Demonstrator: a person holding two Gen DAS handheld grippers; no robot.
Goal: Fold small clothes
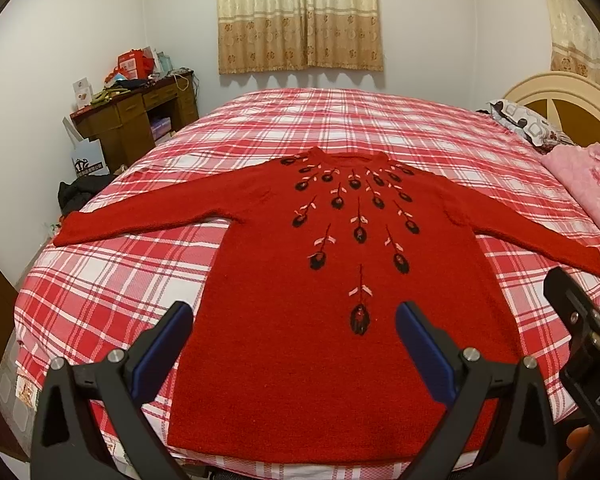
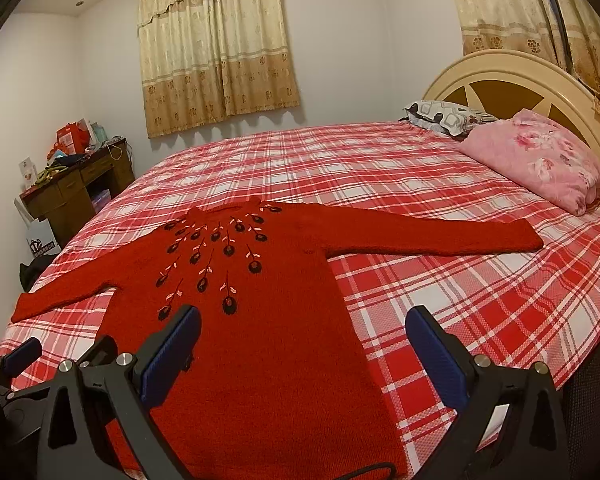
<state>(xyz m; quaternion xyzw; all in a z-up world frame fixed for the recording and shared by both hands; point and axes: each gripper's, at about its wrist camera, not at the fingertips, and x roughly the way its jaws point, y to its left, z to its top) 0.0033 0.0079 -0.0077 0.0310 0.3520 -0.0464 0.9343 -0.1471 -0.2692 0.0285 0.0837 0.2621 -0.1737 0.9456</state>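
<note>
Nearest: left gripper [image 1: 294,322], jaws spread wide, nothing between the blue pads, angled down over the lower left part of the garment. Right gripper [image 2: 303,326] likewise released and empty, poised over the lower right edge of the body; its tip also shows at the right margin of the left wrist view.

Task item: red knitted sweater [image 1: 340,320], laid face up and flat on the bed [image 1: 112,280], hem toward the near edge of the mattress, neckline away. Both sleeves spread out sideways, left sleeve [image 1: 140,220] and right sleeve [image 2: 440,232] lying straight on the plaid sheet. Dark flower embroidery fans down from the collar. No fold made yet, by the look of it.

Handling judgement: soft, limp knit, fairly thick, light; it should drape and stretch rather than hold shape, and the fuzzy surface should grip the pads well. Best holds are probably a sleeve cuff, or the hem corners, pinching through both layers.

Farther: pink folded quilt [image 2: 540,160] and patterned pillow [image 2: 444,116] by the headboard, well apart from the sweater. Cluttered wooden desk [image 1: 140,120] at the far left wall; curtains [image 1: 300,16] behind.
</note>
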